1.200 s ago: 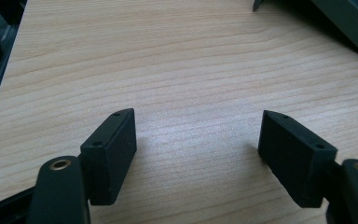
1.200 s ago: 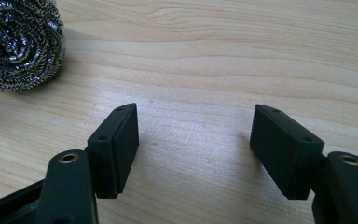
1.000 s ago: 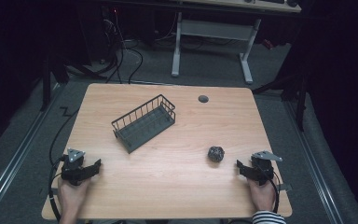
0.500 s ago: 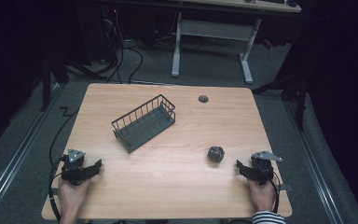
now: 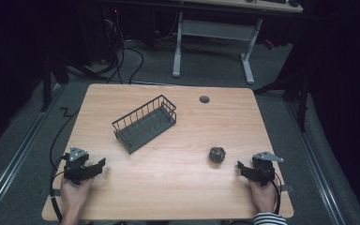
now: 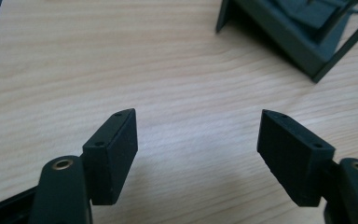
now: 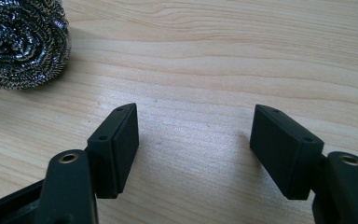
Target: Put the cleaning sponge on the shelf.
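the right gripper (image 5: 242, 167) rests low on the wooden table (image 5: 178, 197) near its right front corner, held by the person's right hand (image 5: 262, 194), whose striped cuff shows at the table edge. its jaws stand apart with only bare wood between them, as the right gripper view (image 7: 193, 140) shows. the steel wool scourer (image 5: 217, 154), a dark shiny ball of coiled wire, lies just ahead of this gripper and a little to its left, close to the jaw tips but not touching them; in the right gripper view the scourer (image 7: 23, 42) sits beyond the left jaw, in the upper left corner.

the left gripper (image 5: 98, 165) lies near the left front corner, in the person's left hand (image 5: 72, 194). its jaws have just been closing a little, yet they are apart with nothing between them (image 6: 196, 140). the black wire basket (image 5: 145, 123) stands ahead of it and off to its right, well apart from the jaws, set at a slant on the table; its corner (image 6: 303, 37) shows beyond the right jaw. the scourer is well apart from the basket.
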`<state>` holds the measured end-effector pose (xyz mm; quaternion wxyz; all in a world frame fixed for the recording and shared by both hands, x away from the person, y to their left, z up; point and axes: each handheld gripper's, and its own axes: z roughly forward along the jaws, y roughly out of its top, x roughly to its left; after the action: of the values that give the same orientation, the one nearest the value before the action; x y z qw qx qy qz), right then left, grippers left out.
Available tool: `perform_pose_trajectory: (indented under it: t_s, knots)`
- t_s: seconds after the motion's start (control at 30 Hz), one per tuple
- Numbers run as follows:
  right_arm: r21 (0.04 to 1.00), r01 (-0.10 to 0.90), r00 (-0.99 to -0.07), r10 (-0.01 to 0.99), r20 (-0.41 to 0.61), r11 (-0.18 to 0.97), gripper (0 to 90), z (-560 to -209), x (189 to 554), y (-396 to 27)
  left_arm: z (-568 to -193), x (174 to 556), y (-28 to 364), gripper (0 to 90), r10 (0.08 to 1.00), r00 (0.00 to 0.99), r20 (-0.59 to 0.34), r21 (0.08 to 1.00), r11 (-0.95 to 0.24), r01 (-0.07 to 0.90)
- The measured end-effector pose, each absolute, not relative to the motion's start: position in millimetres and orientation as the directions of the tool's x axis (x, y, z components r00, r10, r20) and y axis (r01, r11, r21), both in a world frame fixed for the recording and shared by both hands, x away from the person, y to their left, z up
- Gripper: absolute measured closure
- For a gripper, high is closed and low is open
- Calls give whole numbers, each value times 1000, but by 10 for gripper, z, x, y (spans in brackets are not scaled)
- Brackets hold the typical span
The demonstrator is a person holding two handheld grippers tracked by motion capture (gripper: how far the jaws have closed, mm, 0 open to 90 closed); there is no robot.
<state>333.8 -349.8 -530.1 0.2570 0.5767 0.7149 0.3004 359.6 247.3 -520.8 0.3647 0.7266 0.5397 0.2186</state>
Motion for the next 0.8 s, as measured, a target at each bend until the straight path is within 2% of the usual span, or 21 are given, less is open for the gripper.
perform_pose_trajectory:
  t_s: [0.17,0.8]
  knots:
    - [726,670,-203,979,-21,155,328,-5301,3337,-3497,-5107,3614,2417,297,930,351,-109,770,-144,621]
    - [725,671,-205,979,-20,156,327,-5301,3335,-3494,-4682,3742,2108,250,891,441,-112,785,-193,589]
